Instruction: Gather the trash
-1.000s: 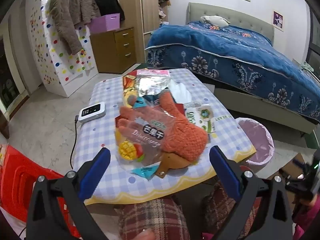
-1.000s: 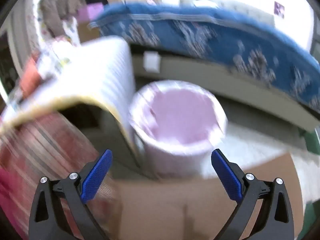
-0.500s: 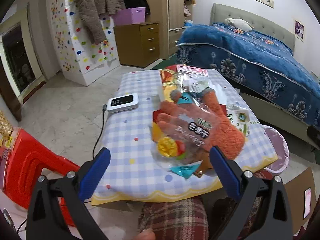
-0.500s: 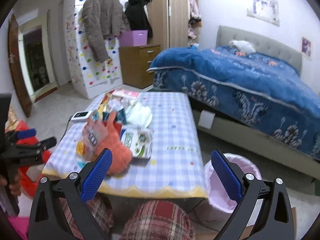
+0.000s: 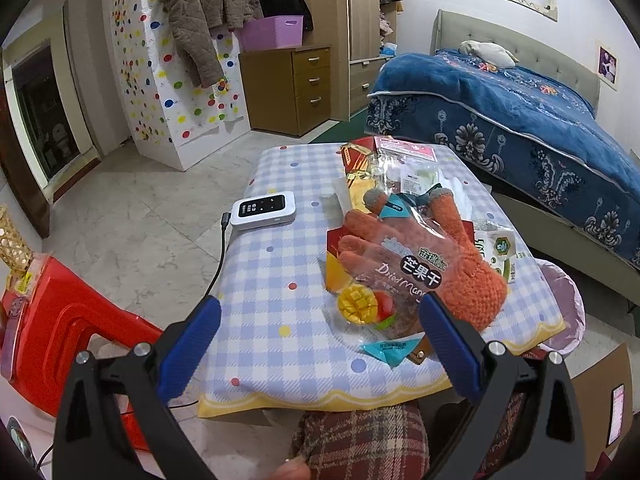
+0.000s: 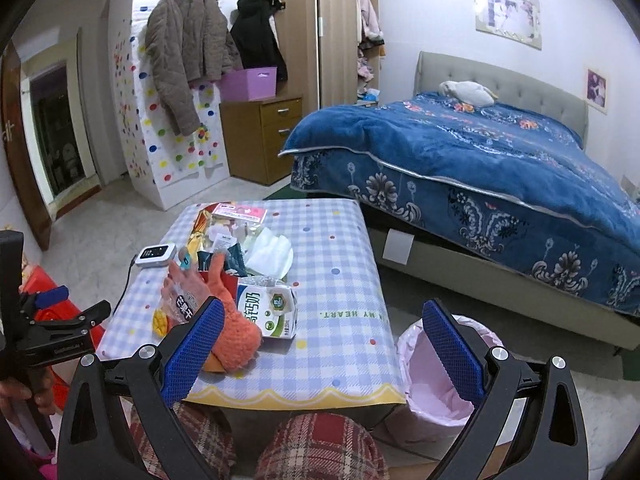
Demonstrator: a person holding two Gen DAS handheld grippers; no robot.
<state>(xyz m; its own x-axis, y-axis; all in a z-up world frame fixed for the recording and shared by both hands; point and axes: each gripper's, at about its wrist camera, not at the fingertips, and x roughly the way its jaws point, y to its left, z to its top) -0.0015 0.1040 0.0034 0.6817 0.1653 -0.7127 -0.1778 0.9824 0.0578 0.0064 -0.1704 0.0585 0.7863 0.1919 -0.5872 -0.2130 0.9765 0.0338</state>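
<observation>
Trash: dried mango packet [image 5: 394, 280], milk carton [image 6: 267, 309] and tissue [image 6: 270, 254] lie clustered on the checked table [image 6: 340, 280], an orange glove [image 5: 460, 264] among them.
Bin: pink-lined bin [image 6: 436, 376] on the floor at the table's 4 o'clock.
Left gripper [image 5: 320, 344]: jaws wide apart, holding nothing, hovering at the table's 6 o'clock edge.
Right gripper [image 6: 320, 344]: jaws wide apart, holding nothing.
White device [image 5: 264, 210]: at the trash's 10 o'clock.

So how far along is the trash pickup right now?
Barely begun, it seems. The bin shows only its pink liner. Both the left gripper and right gripper are open and empty. The mango bag, milk carton and tissue remain on the table.
</observation>
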